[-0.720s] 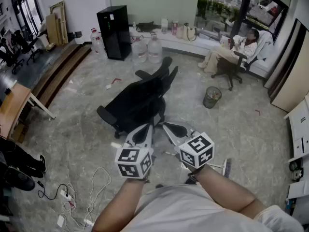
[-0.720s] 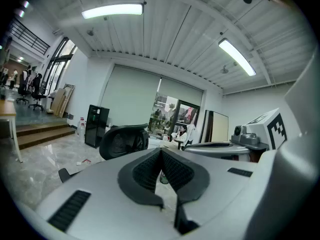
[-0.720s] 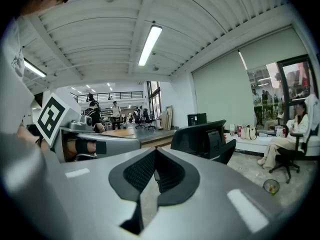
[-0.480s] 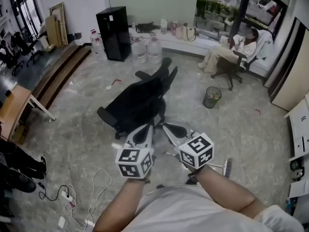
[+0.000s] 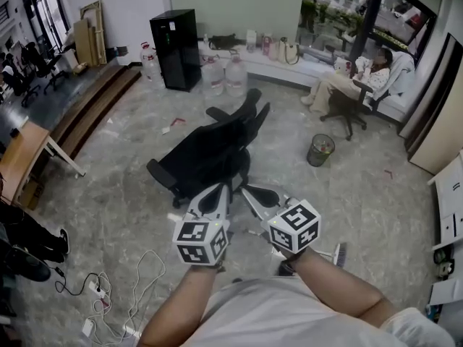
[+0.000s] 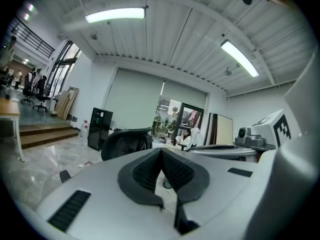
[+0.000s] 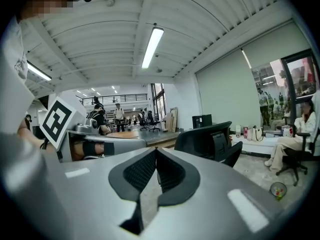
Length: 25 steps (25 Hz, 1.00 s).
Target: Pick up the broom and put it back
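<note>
**While the broom lies on the floor, both claws are pressed together and empty**

Although each gripper's own camera looks straight along its jaws, only the head view shows the broom (image 5: 338, 253). Its bristle head rests on the marble floor (image 5: 130, 215) just to the right of the person's right forearm, and its thin handle runs left behind the right gripper (image 5: 255, 193). Neither claw touches it.

The left gripper (image 5: 212, 196) and the right one are held side by side in front of the person's chest, aimed at a black office chair (image 5: 210, 154) that looks tipped onto its side.

Seen from the left gripper view, that claw's ribbed pads (image 6: 150, 169) meet at their tips with nothing pinched; the chair and a black cabinet (image 6: 99, 129) show beyond. The right gripper view shows the same of its pads (image 7: 141, 171): tips together, nothing between them.

The right gripper view alone takes in standing people (image 7: 119, 116) far off in the room. It and the head view both show the wastebasket (image 5: 319, 150) and a seated person (image 5: 362, 78) by the window. White cables (image 5: 108, 295) on the floor show only from the head.
</note>
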Each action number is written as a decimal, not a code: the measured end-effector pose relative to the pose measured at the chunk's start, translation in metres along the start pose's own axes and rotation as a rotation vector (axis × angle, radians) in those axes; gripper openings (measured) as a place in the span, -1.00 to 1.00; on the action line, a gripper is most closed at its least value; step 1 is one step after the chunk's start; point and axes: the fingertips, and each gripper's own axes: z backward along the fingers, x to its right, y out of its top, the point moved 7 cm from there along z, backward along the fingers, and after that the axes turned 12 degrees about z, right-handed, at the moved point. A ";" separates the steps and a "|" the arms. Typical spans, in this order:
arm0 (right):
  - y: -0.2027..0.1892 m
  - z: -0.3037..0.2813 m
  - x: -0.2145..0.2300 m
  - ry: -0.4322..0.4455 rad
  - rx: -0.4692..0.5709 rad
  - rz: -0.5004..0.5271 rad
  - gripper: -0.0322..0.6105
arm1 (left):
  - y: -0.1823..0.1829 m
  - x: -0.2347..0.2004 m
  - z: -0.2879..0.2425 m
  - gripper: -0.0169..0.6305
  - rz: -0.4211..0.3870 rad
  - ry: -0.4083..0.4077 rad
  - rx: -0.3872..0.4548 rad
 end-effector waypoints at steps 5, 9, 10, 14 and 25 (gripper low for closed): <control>-0.001 -0.008 0.020 0.018 0.018 0.014 -0.86 | -0.002 -0.005 -0.013 -0.93 0.001 0.031 0.025; -0.005 -0.020 0.042 0.094 0.021 0.015 -0.82 | -0.001 -0.006 -0.028 -0.93 0.012 0.090 0.063; -0.006 -0.024 0.049 0.117 0.021 0.014 -0.79 | -0.001 -0.006 -0.033 -0.93 0.016 0.108 0.072; -0.016 -0.035 0.077 0.228 0.021 0.017 -0.79 | -0.007 -0.001 -0.055 -0.93 0.032 0.201 0.104; -0.091 -0.064 0.136 0.530 -0.090 0.007 -0.70 | -0.069 -0.002 -0.095 -0.93 0.147 0.469 0.145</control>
